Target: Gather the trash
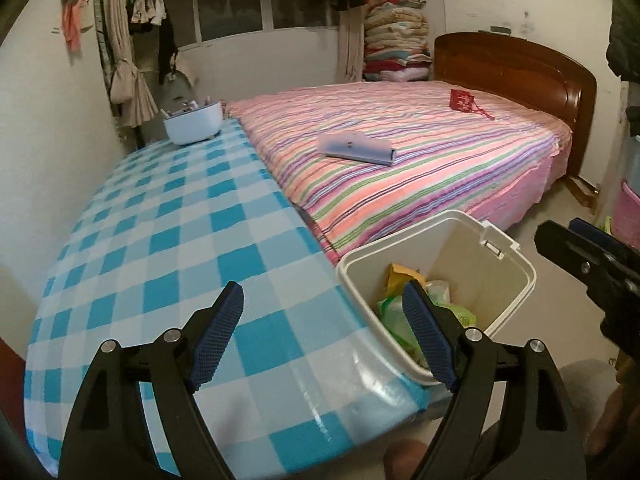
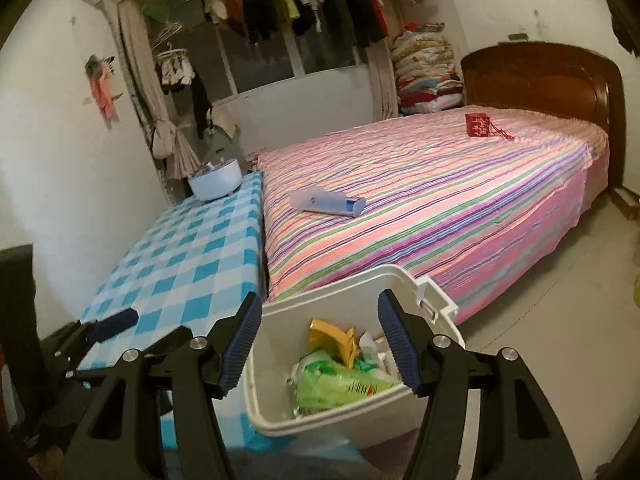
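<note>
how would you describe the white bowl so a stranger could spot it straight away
Start at the table under the blue and white checked cloth, left of the striped bed. At its far end stands a round white bowl with small items inside, the only thing on the cloth.

A lived-in home bedroom: a wooden-headboard bed with a pink striped sheet point(image 2: 460, 208), clothes hanging on a rail point(image 2: 304, 4) by the window, and stacked folded quilts point(image 2: 428, 68).
</note>
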### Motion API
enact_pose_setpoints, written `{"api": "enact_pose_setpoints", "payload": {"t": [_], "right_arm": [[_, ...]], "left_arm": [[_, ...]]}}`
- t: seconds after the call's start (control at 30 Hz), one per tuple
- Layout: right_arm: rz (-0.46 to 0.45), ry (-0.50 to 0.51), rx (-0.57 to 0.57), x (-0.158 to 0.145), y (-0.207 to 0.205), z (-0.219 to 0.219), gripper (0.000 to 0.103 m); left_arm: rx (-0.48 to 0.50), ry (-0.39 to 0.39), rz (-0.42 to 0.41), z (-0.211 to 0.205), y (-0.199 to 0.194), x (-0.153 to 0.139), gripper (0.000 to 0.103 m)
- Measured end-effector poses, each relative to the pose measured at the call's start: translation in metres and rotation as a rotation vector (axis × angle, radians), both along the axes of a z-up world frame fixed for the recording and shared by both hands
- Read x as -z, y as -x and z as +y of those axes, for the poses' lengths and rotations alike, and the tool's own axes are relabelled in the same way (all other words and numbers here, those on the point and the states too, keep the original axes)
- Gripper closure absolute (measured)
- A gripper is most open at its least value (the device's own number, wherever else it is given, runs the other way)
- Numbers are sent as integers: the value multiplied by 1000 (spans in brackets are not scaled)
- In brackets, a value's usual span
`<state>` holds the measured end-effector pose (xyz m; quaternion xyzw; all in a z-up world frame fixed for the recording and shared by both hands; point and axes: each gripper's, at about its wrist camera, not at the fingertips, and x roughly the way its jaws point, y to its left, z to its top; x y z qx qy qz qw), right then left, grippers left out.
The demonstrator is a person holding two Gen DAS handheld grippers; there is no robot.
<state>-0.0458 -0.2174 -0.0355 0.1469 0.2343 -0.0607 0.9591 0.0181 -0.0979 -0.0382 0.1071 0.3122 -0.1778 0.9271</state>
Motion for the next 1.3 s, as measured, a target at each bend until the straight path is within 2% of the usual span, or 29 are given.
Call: {"api": "enact_pose_setpoints", "payload": {"t": [0.07, 0.43, 1.07, 1.3], "right_arm": [[2, 23, -6, -2, 6, 8, 38], [27, 27, -44, 0, 15, 25, 37], [61, -5, -77, 4, -11, 18, 37], [66, 4, -90, 5, -17, 24, 37]], "left_arm": [[-7, -7, -4, 1, 4, -1, 17], [-54, -16, 16, 8, 7, -4, 17], [-30, -49, 62, 2, -6, 1, 14], [-21, -63, 52, 8, -5, -6, 14]]}}
